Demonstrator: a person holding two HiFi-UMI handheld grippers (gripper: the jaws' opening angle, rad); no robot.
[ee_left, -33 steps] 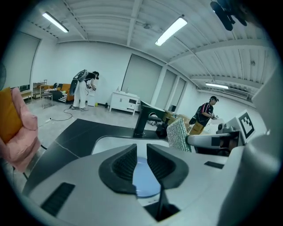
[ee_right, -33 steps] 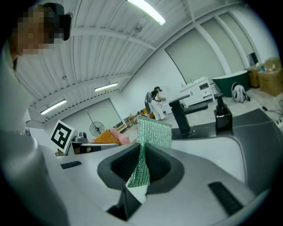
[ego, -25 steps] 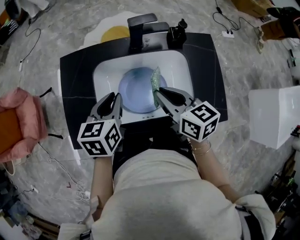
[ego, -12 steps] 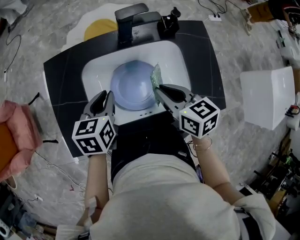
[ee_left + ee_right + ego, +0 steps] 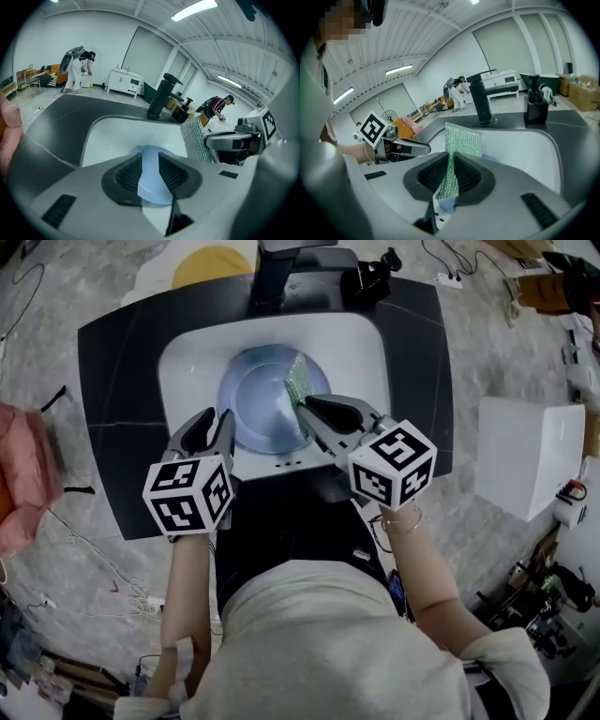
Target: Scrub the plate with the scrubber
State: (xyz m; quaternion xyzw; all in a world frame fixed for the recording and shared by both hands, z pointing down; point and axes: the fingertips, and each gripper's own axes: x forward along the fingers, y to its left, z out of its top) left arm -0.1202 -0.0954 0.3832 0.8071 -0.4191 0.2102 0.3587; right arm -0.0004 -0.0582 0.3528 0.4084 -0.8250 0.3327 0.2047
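Note:
A pale blue plate (image 5: 251, 401) sits in the white sink basin (image 5: 184, 354). My left gripper (image 5: 217, 421) grips the plate's near left rim; in the left gripper view the plate (image 5: 151, 157) fills the narrow gap between the pads of the left gripper (image 5: 150, 177). My right gripper (image 5: 306, 408) is shut on a green mesh scrubber (image 5: 297, 382), which stands upright over the plate's right side. In the right gripper view the scrubber (image 5: 462, 138) rises out of the shut right gripper (image 5: 451, 171). The scrubber (image 5: 195, 140) also shows in the left gripper view.
A black faucet (image 5: 281, 261) and a black soap dispenser (image 5: 371, 281) stand at the back of the black countertop (image 5: 120, 381). A white box (image 5: 521, 465) sits on the floor at the right, and a pink object (image 5: 19, 474) at the left. People stand far off in the room.
The right gripper has carried the scrubber a little left, from the plate's right edge onto the plate. The left gripper stays at the plate's near left rim.

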